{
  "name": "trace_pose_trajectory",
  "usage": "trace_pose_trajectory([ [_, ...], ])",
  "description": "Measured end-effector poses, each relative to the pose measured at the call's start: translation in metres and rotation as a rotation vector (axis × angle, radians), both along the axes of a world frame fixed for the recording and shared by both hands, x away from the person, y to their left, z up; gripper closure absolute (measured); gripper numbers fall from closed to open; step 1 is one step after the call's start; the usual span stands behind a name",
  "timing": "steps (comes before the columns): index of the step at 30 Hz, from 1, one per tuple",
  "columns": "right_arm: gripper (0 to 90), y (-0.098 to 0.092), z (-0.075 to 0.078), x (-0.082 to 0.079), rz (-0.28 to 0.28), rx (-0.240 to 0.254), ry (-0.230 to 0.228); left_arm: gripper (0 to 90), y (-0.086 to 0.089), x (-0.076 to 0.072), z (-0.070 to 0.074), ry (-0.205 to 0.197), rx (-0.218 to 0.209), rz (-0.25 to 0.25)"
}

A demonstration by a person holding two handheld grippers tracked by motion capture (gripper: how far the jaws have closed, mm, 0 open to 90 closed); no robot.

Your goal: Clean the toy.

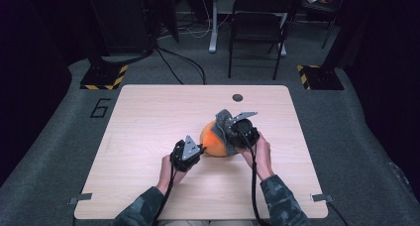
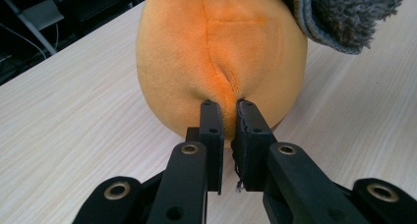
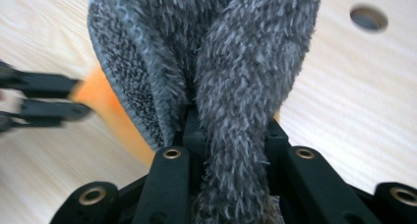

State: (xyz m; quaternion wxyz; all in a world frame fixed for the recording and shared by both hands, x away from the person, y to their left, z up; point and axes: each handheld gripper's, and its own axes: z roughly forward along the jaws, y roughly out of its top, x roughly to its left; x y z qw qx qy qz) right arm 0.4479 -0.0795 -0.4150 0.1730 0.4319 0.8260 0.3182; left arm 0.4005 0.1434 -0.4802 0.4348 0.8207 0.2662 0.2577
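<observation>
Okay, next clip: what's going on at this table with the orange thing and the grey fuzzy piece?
A person at a wooden table works with a gripper in each hand. The left gripper is shut on a pinch of fabric at the seam of an orange plush toy. The right gripper is shut on a grey fuzzy cover that lies over the toy's far side. Whether the cover is going on or coming off can't be told.

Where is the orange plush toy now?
In the high view the orange plush toy lies near the table's middle, between the left gripper and the right gripper, under the grey fuzzy cloth.
</observation>
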Motion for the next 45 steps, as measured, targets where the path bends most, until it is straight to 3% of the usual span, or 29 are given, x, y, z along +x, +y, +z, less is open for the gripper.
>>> trace_pose_trajectory([
  [8,72.5,-0.029,-0.044,0.022,-0.1,-0.029,0.163,82.8,-0.001,-0.001,0.0,-0.014,0.0,-0.005],
  [12,72.3,-0.034,-0.054,0.028,-0.12,-0.042,0.219,82.8,-0.001,-0.001,-0.001,-0.017,-0.003,-0.007],
  [17,71.8,-0.034,-0.041,0.025,-0.119,-0.065,0.193,82.5,0.0,0.0,-0.001,-0.027,-0.002,0.002],
  [24,71.8,-0.017,0.006,0.004,-0.035,0.017,0.018,82.8,0.0,0.0,-0.001,-0.027,-0.005,-0.003],
  [26,71.8,-0.009,0.007,0.002,-0.004,-0.001,0.012,83.1,-0.001,-0.001,-0.001,-0.026,-0.005,-0.005],
  [29,71.9,-0.002,-0.005,0.004,-0.01,-0.038,0.027,83.5,-0.002,-0.001,-0.002,-0.026,-0.004,-0.012],
  [32,72.0,-0.012,-0.014,0.01,-0.031,-0.014,0.065,84.0,-0.003,-0.002,-0.002,-0.033,-0.005,-0.016],
  [39,72.0,-0.034,-0.043,0.025,-0.118,-0.086,0.187,84.9,-0.004,-0.002,0.0,-0.047,-0.01,-0.02],
  [42,72.1,-0.037,-0.039,0.025,-0.125,-0.079,0.184,85.1,-0.004,-0.001,0.001,-0.048,-0.016,-0.02],
  [45,72.0,-0.037,-0.023,0.021,-0.114,-0.062,0.135,85.2,-0.005,-0.001,0.003,-0.052,-0.02,-0.024],
])
